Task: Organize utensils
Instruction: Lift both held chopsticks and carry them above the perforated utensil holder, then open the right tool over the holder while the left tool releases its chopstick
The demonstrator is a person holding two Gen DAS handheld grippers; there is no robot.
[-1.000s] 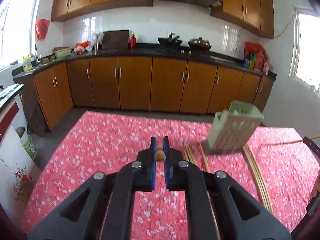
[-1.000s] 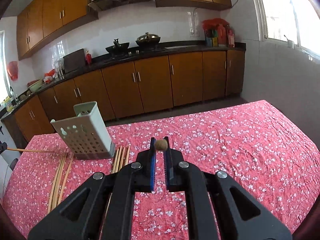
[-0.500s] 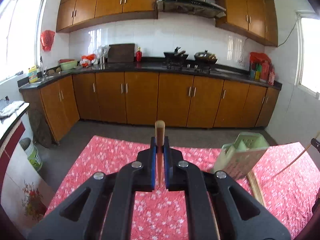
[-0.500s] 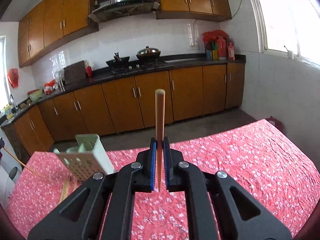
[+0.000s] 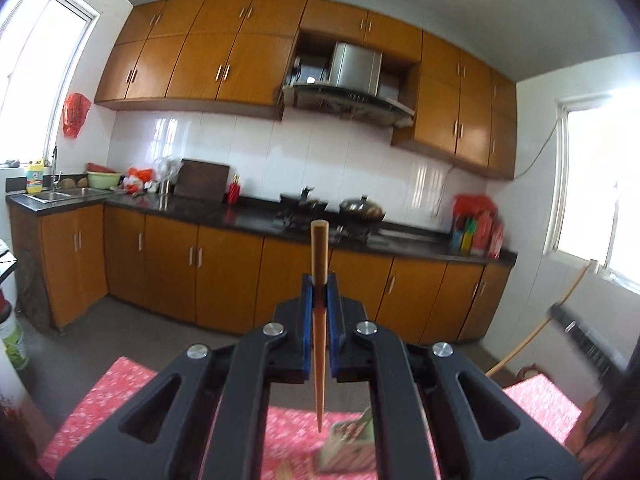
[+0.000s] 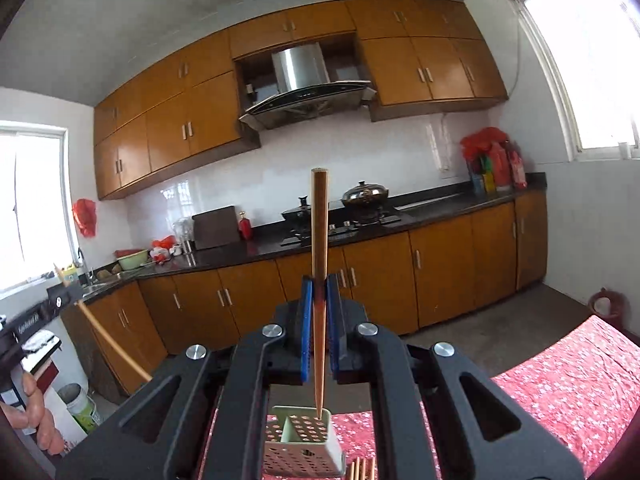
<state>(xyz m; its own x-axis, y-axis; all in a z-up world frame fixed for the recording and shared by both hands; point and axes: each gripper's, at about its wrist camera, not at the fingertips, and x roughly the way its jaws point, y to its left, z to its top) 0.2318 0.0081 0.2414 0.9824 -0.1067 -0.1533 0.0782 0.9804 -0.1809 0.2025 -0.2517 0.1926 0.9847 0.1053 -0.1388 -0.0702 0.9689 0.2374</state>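
The left gripper (image 5: 319,286) is clenched on a chopstick (image 5: 319,320) that stands upright between its blue pads, thick end up, thin tip hanging above the red floral tablecloth (image 5: 132,380). Below that tip the pale green perforated holder (image 5: 352,448) shows only as a blur. The right gripper (image 6: 319,288) likewise grasps a second chopstick (image 6: 319,280) held vertical, its point just at the open top of the holder (image 6: 304,440), which rests on the tablecloth (image 6: 572,380); whether the tip is inside I cannot tell. More chopsticks (image 6: 362,469) lie on the cloth just beside the holder's right side
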